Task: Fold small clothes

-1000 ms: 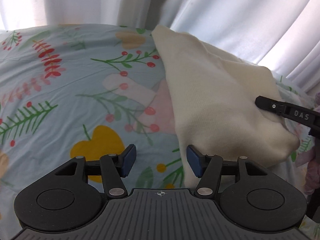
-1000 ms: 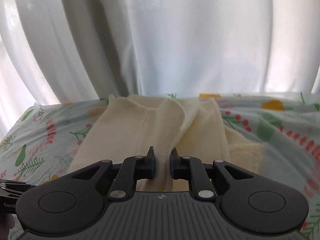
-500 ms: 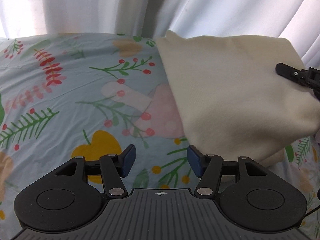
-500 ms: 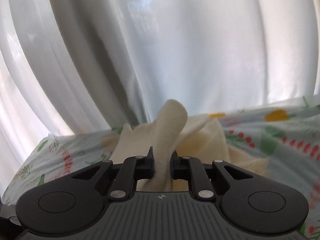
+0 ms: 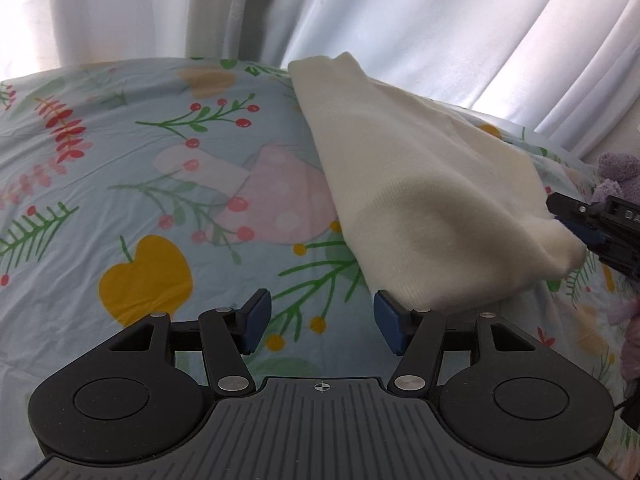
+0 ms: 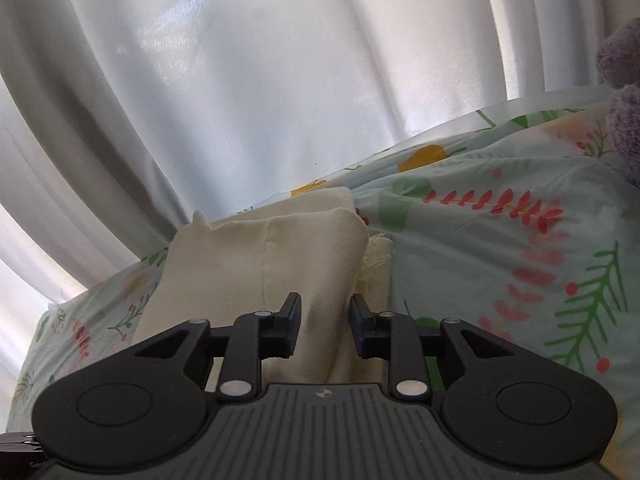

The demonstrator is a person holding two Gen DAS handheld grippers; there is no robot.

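Bed with a pale blue floral sheet (image 5: 132,184), folded cream knit garment (image 5: 420,200) lying on it, purple fuzzy item (image 5: 616,172), perhaps a plush toy, at its edge

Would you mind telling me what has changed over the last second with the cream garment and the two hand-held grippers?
The right hand-held gripper carried a pinched fold of the cream garment over, and its jaws have just been opening, letting go; the fold now lies flat. The left hand-held gripper stayed open and empty over the floral sheet.
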